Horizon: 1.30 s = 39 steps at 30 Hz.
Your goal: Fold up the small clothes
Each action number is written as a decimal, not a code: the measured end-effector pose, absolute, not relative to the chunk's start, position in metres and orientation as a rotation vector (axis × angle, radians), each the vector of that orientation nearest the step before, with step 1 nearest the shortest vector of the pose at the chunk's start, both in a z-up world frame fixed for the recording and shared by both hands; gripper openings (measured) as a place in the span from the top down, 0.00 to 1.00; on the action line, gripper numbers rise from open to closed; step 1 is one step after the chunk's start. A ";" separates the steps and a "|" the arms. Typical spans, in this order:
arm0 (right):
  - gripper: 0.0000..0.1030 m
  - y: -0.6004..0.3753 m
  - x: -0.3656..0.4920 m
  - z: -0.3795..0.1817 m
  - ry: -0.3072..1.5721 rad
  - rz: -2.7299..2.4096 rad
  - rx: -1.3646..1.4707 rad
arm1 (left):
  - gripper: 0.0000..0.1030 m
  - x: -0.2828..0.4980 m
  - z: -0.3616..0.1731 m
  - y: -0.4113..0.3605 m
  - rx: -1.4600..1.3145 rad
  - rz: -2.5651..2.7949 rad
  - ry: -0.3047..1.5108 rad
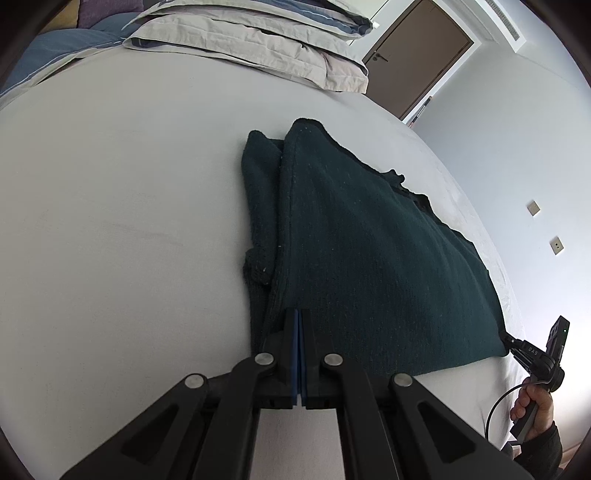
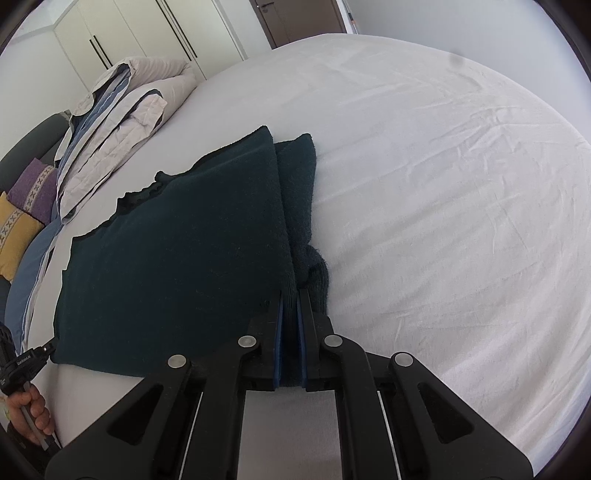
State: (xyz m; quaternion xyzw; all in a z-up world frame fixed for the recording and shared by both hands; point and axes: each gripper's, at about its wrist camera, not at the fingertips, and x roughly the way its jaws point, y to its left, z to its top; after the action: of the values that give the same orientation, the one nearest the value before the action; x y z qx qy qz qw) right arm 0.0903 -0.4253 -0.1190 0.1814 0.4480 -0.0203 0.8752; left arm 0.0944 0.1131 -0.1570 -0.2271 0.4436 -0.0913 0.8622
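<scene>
A dark green knitted sweater point(image 1: 369, 251) lies flat on the white bed sheet point(image 1: 110, 221), with a sleeve point(image 1: 258, 206) folded along its side. My left gripper point(image 1: 299, 314) is shut on the sweater's near hem at that sleeve's side. In the right wrist view the same sweater point(image 2: 177, 251) spreads to the left, and my right gripper point(image 2: 290, 295) is shut on its hem, with dark fabric showing between the blue pads beside the other sleeve point(image 2: 299, 192). Each gripper also appears in the other's view, at the opposite hem corner: the right gripper point(image 1: 511, 341) and the left gripper point(image 2: 51, 345).
A folded grey and blue duvet point(image 1: 258, 40) lies at the head of the bed point(image 2: 118, 122). Purple point(image 2: 33, 188) and yellow point(image 2: 14, 236) cushions sit beyond it. A brown door point(image 1: 417, 55) and white wardrobe point(image 2: 129, 33) stand behind. A person's hands point(image 1: 532, 402) point(image 2: 29, 410) hold the grippers' handles.
</scene>
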 end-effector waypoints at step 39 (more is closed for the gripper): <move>0.96 -0.421 0.087 -0.120 0.955 -0.038 0.374 | 0.94 0.076 -0.155 0.119 -0.400 -0.132 0.881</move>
State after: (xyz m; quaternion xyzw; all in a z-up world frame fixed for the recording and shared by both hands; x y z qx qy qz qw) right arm 0.0865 -0.4214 -0.1202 0.1790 0.4570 -0.0180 0.8711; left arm 0.0757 0.1187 -0.1552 -0.1921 0.4233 -0.0634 0.8831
